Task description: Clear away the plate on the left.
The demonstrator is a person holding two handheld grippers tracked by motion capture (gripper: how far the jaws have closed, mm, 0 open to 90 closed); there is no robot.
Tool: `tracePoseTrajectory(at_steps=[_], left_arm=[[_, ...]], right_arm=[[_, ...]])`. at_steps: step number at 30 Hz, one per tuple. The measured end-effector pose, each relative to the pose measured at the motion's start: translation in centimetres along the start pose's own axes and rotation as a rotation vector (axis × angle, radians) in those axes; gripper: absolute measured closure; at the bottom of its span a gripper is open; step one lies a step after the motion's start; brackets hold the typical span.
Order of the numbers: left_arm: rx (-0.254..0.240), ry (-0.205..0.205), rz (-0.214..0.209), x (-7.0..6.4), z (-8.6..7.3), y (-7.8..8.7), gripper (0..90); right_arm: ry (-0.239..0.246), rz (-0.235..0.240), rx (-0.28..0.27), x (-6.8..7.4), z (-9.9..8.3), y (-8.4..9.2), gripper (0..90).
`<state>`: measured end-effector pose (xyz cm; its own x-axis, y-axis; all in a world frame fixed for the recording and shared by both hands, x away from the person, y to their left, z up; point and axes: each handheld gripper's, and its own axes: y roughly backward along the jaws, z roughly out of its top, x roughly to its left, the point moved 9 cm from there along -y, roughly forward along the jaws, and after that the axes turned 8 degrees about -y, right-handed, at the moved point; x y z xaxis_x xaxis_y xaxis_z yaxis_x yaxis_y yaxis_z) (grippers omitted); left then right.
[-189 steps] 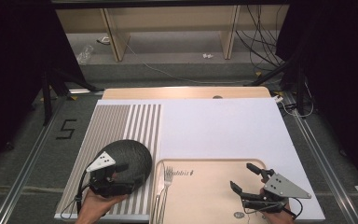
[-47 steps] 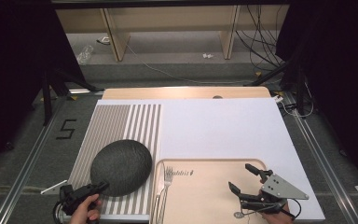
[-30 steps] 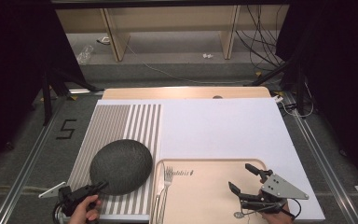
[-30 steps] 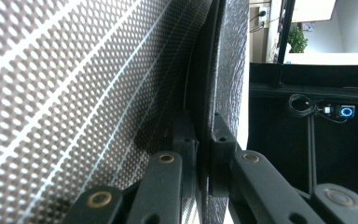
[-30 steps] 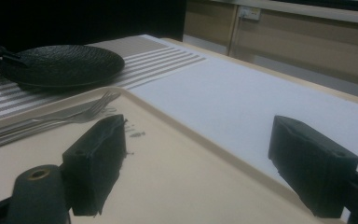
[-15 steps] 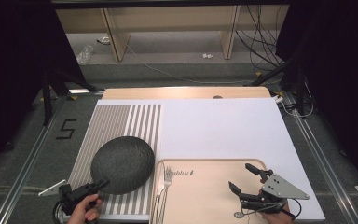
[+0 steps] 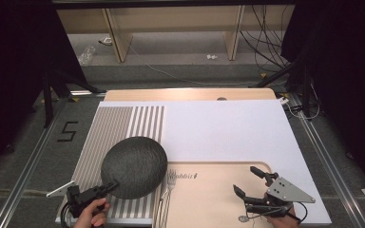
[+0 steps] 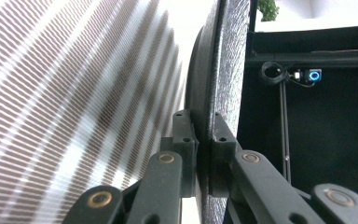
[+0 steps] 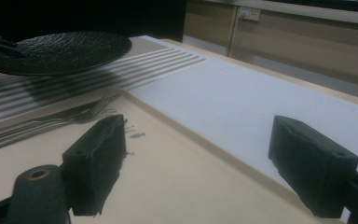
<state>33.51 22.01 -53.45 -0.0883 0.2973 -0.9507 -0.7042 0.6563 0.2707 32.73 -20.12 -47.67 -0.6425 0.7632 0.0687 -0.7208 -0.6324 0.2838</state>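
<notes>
The left gripper (image 7: pixel 105 189) is clamped on the near rim of the dark plate (image 7: pixel 134 166), which sits lifted over the striped mat (image 7: pixel 119 128), just left of the forks (image 7: pixel 166 190) on the wooden tray (image 7: pixel 209 190). The right gripper (image 7: pixel 252 185) hovers over that tray, jaws wide apart and holding nothing. White sheet (image 7: pixel 228 128) behind.

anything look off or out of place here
Nothing spilled or damaged. The one oddity: the dark plate is off the striped mat, pinched at its rim by the left gripper. The forks lie along the wooden tray's left edge.
</notes>
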Motion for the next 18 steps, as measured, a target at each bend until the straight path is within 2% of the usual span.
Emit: tracePoseTrajectory(at_steps=[18], left_arm=[[0.091,-0.060,-0.034,-2.1,-2.3,-1.7,84.6]], right_arm=[[-0.003,-0.001,0.001,0.0,0.0,0.0,19.8]])
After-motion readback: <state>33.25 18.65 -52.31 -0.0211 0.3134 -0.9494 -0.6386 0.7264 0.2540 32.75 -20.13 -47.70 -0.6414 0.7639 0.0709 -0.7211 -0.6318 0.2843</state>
